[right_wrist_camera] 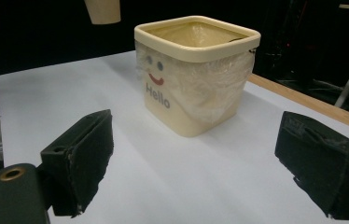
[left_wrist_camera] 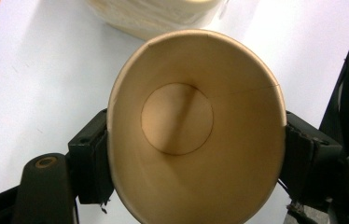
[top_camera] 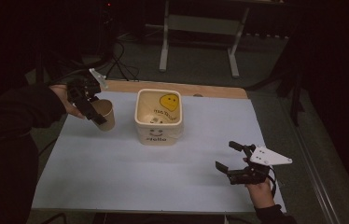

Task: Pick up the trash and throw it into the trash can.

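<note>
White surface (top_camera: 116, 177) carrying a cream tub (top_camera: 158, 116).
Left hand-held gripper (top_camera: 90, 103) is clamping a paper cup (top_camera: 103, 114) beside it; right hand-held gripper (top_camera: 231, 158) is hovering wide open, empty.

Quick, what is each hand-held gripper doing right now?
Left hand-held gripper: closed on the paper cup, lifted beside the square tub.
Right hand-held gripper: open, holding nothing.
</note>
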Available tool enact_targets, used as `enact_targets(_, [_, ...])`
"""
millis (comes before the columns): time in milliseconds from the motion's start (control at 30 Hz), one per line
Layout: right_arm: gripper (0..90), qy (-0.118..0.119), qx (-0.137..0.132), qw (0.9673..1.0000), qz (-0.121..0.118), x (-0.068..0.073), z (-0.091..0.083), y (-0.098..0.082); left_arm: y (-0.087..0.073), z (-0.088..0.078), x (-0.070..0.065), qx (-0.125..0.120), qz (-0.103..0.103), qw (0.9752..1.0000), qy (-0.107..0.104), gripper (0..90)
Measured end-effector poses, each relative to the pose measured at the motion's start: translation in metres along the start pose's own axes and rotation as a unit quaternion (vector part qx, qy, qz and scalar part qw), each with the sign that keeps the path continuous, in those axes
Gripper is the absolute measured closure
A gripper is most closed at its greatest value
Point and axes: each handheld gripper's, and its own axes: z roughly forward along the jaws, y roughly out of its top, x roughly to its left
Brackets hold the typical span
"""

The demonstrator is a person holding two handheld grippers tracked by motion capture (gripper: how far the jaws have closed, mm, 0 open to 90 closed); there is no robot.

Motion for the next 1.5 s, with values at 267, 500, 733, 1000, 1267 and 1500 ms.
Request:
enact_targets(267, [11.3,0.003,0.000,1.0000,0.000,0.000,0.000,0.000,0.018,-0.011,0.000,-0.013,0.013,0.9998,0.003,25.5])
enact_targets(500, [11.3,0.000,-0.004,1.0000,-0.004,0.001,-0.001,0.001,0.041,-0.016,-0.002,-0.013,0.028,0.9995,-0.001,25.5])
enact_targets(733, [11.3,0.001,-0.002,1.0000,-0.002,0.001,-0.001,0.000,0.067,-0.019,-0.005,-0.012,0.049,0.9987,-0.003,25.5])
enact_targets(1000, [11.3,0.001,-0.004,1.0000,-0.001,0.000,-0.002,0.000,0.098,-0.022,-0.008,-0.008,0.067,0.9977,-0.007,25.5])
enact_targets(1267, [11.3,0.002,-0.004,1.0000,0.000,0.000,-0.002,0.000,0.123,-0.025,-0.008,-0.002,0.080,0.9967,-0.011,25.5])
enact_targets(1500, [11.3,0.003,-0.003,1.0000,0.001,0.000,-0.001,-0.001,0.139,-0.028,-0.007,-0.005,0.094,0.9955,-0.015,25.6])
